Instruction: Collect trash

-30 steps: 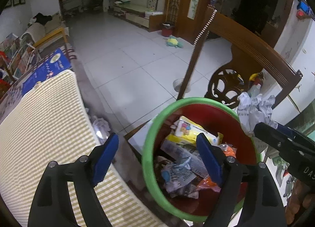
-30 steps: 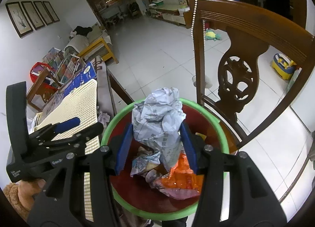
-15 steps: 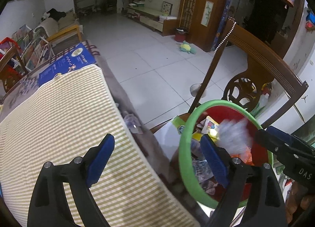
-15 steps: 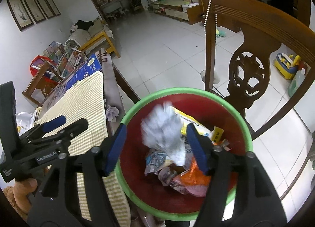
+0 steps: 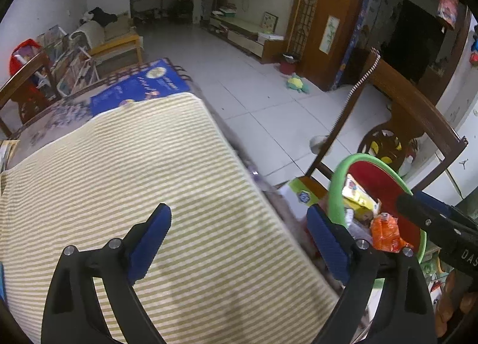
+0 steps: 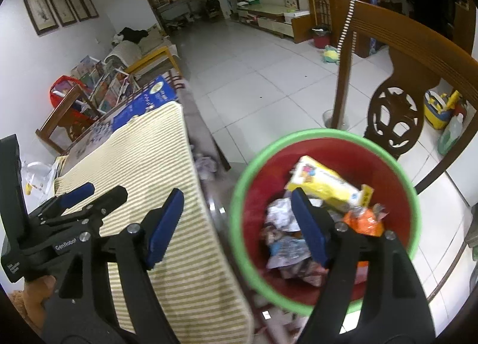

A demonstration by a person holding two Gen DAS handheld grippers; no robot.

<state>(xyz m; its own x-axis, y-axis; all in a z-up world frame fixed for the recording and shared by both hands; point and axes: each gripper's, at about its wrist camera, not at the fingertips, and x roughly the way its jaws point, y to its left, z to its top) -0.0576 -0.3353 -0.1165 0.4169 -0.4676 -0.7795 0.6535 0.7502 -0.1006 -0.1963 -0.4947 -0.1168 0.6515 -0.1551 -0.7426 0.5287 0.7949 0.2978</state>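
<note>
A red bin with a green rim (image 6: 239, 224) stands on a chair beside the table and holds trash: a crumpled white paper (image 6: 280, 214), a yellow packet (image 6: 322, 179) and an orange wrapper (image 6: 363, 221). My right gripper (image 6: 237, 197) hangs over the gap between the table's edge and the bin. Its jaws are opening and nothing is between them. My left gripper (image 5: 237, 218) is over the yellow-striped cloth (image 5: 134, 164); its jaws are also opening and hold nothing. The bin's rim (image 5: 336, 191) shows at the right of the left wrist view, beside the right gripper (image 5: 418, 203).
A carved wooden chair back (image 6: 394, 117) rises behind the bin. A blue book (image 5: 140, 90) lies at the cloth's far end. A small pale crumpled thing (image 6: 206, 164) sits at the table's edge. White tiled floor (image 6: 254, 75) stretches beyond, with a book rack (image 6: 101, 87) at left.
The crumpled white paper left the right jaws and dropped into the bin. Both grippers swung left from over the bin toward the striped cloth, and both sets of jaws widened.
</note>
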